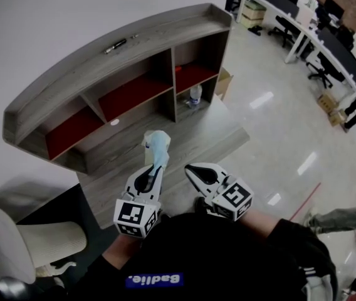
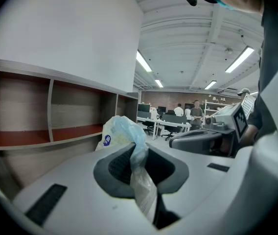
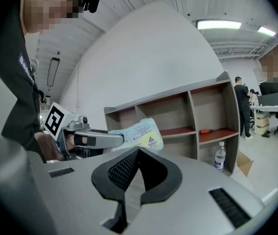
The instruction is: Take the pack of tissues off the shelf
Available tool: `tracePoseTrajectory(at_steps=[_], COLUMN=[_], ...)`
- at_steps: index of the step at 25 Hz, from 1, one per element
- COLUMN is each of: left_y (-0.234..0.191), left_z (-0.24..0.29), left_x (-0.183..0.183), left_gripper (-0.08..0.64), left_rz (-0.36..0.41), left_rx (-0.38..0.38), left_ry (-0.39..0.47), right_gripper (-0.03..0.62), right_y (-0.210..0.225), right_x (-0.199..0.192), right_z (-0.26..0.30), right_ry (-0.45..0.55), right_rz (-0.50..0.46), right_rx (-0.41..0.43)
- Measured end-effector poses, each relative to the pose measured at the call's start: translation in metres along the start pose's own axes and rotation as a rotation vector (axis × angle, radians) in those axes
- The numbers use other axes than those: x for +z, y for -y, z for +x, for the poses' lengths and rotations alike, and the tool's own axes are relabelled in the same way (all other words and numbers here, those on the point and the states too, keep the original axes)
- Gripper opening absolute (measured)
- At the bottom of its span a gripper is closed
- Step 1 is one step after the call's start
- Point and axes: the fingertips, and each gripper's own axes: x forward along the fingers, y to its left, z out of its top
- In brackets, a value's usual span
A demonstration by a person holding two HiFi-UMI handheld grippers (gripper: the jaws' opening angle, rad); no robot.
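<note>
**The left gripper [image 1: 157, 168] held the pack of tissues [image 1: 157, 143] off the shelf [image 1: 71, 83]**

Its jaws were clamped on the plastic wrapper. The pack was in the air above the desk [image 1: 222, 137], in front of the shelf and not touching it. The right gripper [image 1: 192, 168] was just beside, its jaws closed together with nothing between them.

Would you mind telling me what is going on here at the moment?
A person holds a gripper in each hand at a desk with a wooden shelf. The left gripper is clamped on the wrapper of a pack of tissues, held in the air clear of the shelf. The right gripper sits beside it, jaws together and empty.
</note>
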Motion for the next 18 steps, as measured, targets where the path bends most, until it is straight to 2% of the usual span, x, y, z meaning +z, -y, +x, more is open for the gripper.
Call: tracePoseTrajectory(at_steps=[18], left_y=[0.0027], left_z=[-0.0034], left_x=[-0.0015], left_gripper=[0.044], left_rz=[-0.007], left_rx=[0.001], left_ry=[0.003], right_gripper=[0.029], right_y=[-0.0031], right_x=[-0.0011], right_z=[0.0010], right_ry=[-0.001], right_rz=[0.003], right_rx=[0.010])
